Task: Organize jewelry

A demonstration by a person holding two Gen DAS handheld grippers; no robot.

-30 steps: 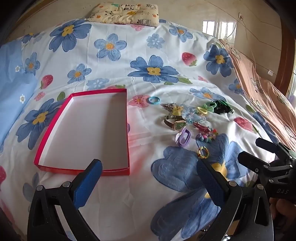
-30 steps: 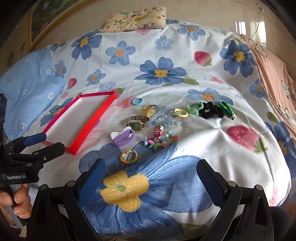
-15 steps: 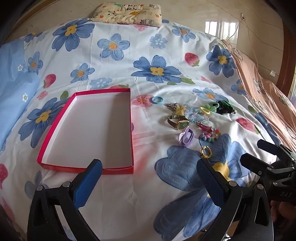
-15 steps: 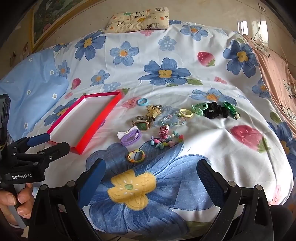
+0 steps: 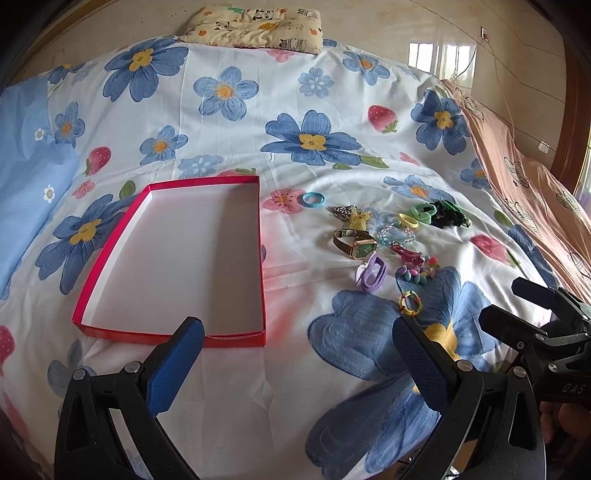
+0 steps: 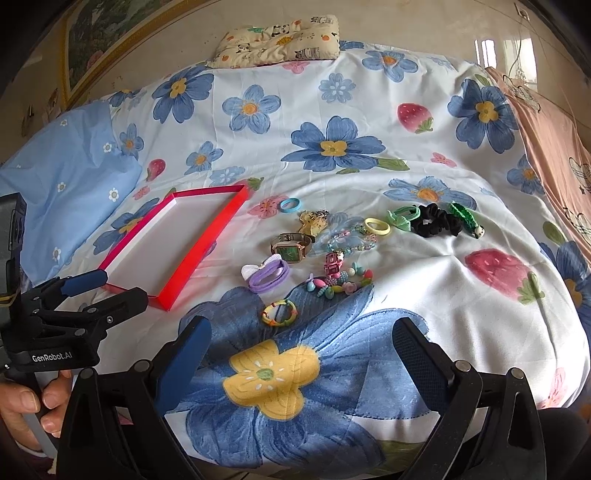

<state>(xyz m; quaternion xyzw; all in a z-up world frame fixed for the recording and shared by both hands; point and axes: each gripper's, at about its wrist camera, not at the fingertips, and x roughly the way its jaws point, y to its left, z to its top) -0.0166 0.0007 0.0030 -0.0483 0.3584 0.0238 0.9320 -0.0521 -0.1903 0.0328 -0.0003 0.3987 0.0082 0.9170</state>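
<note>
A red-rimmed shallow box point(image 5: 258, 258) with a white floor lies on the floral bedspread; it also shows in the right wrist view point(image 6: 199, 254). Right of it lies a cluster of jewelry: a green-faced watch point(image 5: 355, 243), a purple band point(image 6: 267, 276), a multicoloured ring point(image 6: 279, 312), a bead string point(image 6: 338, 284), a blue ring point(image 5: 313, 199), a yellow ring point(image 6: 376, 226) and a black scrunchie point(image 6: 436, 223). My left gripper point(image 5: 297, 350) is open and empty near the box's front edge. My right gripper point(image 6: 301, 347) is open and empty, in front of the multicoloured ring.
A blue pillow point(image 5: 26, 177) lies at the left. A panda-print cushion point(image 5: 255, 26) sits at the head of the bed. A peach blanket point(image 5: 535, 192) runs along the right side. The bed's near edge is just under both grippers.
Both views have shifted slightly: the box and jewelry sit a little lower and nearer the middle. Both grippers stay open and empty.
</note>
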